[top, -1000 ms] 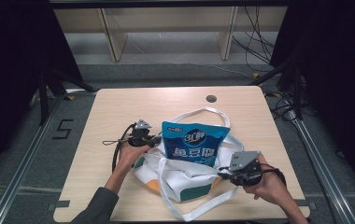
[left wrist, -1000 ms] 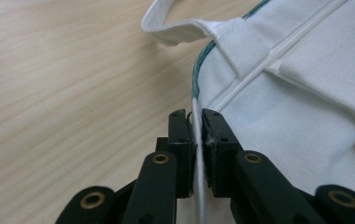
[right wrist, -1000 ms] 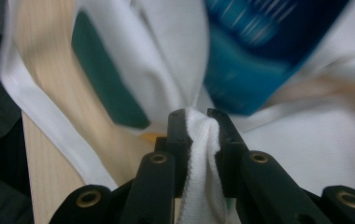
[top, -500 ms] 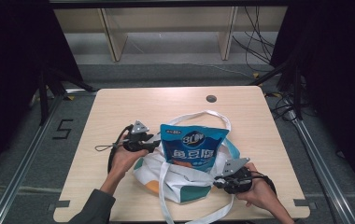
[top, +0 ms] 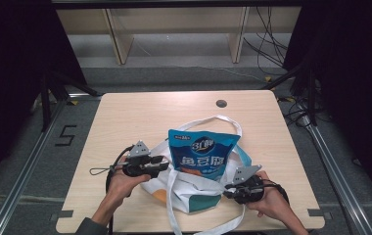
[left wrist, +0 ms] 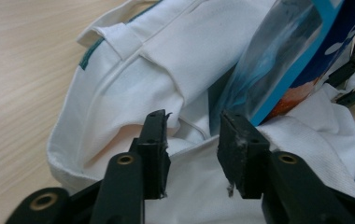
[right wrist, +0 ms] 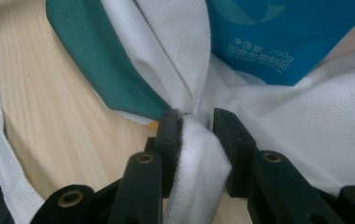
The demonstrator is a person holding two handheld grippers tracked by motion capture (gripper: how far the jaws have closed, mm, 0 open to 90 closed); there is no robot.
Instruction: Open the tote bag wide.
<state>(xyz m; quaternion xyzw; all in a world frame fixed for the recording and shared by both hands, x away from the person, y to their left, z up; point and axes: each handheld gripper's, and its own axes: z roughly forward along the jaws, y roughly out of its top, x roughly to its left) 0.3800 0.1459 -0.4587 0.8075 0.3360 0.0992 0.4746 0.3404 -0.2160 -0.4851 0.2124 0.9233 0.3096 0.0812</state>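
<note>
Pale wooden tabletop (top: 140, 117) has the white cloth tote bag (top: 194, 193) at 6 o'clock with the blue foil snack pouch (top: 201, 154) half in; right hand-held gripper (right wrist: 194, 121) pinches the rim, left hand-held gripper (left wrist: 192, 133) spread at the opposite rim — grip there, pull the mouth wide so the pouch drops in.

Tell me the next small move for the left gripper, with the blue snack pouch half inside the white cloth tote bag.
Probably close the left gripper on the white cloth tote bag's rim: its jaws stand apart around that edge, while the right gripper already pinches the opposite side. The blue snack pouch sticks out, so both sides need holding.
</note>
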